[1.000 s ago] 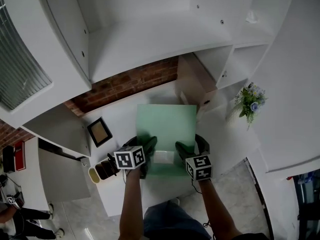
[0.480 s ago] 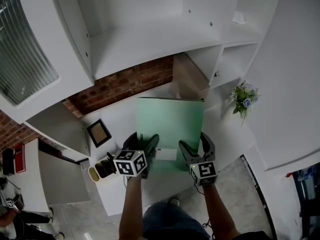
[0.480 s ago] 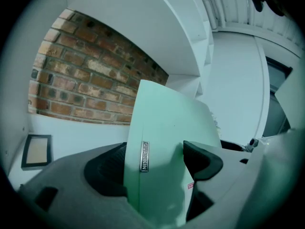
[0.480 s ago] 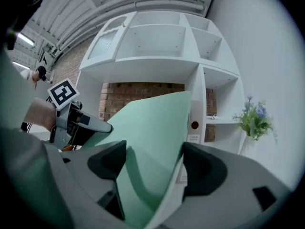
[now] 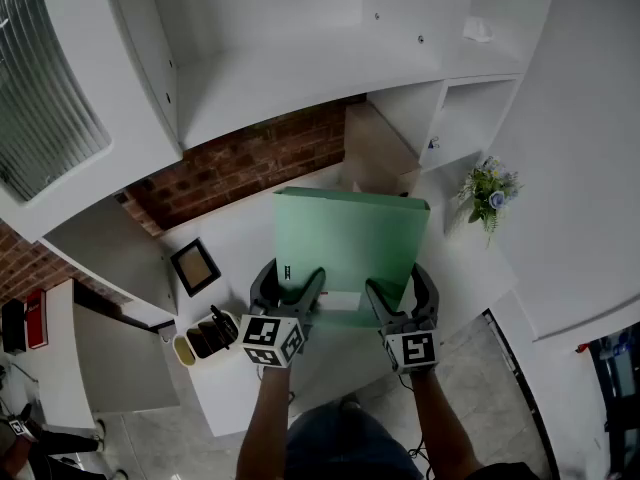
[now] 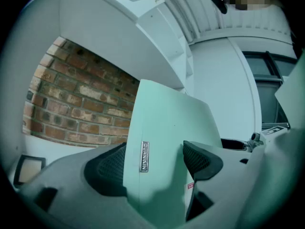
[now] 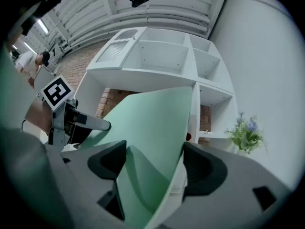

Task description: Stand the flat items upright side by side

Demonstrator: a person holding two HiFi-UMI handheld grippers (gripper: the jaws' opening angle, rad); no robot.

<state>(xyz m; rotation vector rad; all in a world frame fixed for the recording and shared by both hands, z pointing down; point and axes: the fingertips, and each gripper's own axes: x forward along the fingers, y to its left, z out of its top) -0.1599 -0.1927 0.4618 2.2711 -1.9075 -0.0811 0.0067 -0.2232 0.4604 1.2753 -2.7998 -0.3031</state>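
White tabletop (image 5: pixel 235 230) runs under white shelving (image 5: pixel 300 78), with a brick wall (image 5: pixel 240 163) behind its far edge. Over the middle of it, toward the near edge, hangs the green folder (image 5: pixel 345 243), the one flat item in view. A second ago it lay almost level. Now its far edge has swung up and the broad face leans toward the person, tilted and not yet upright. The left gripper (image 5: pixel 290 278) has its jaws closed on the thick spine beside the small metal label, and the right gripper (image 5: pixel 398 286) clamps the near edge of the cover, the green sheet filling the gap between its pads. So the lift is well begun, but the folder probably still has to be turned fully on end and set down. A picture frame (image 5: pixel 193 265) stands near the left edge, a pen holder (image 5: pixel 207 336) sits at the near left corner, and a small flower sprig (image 5: pixel 488 194) is off the right edge.
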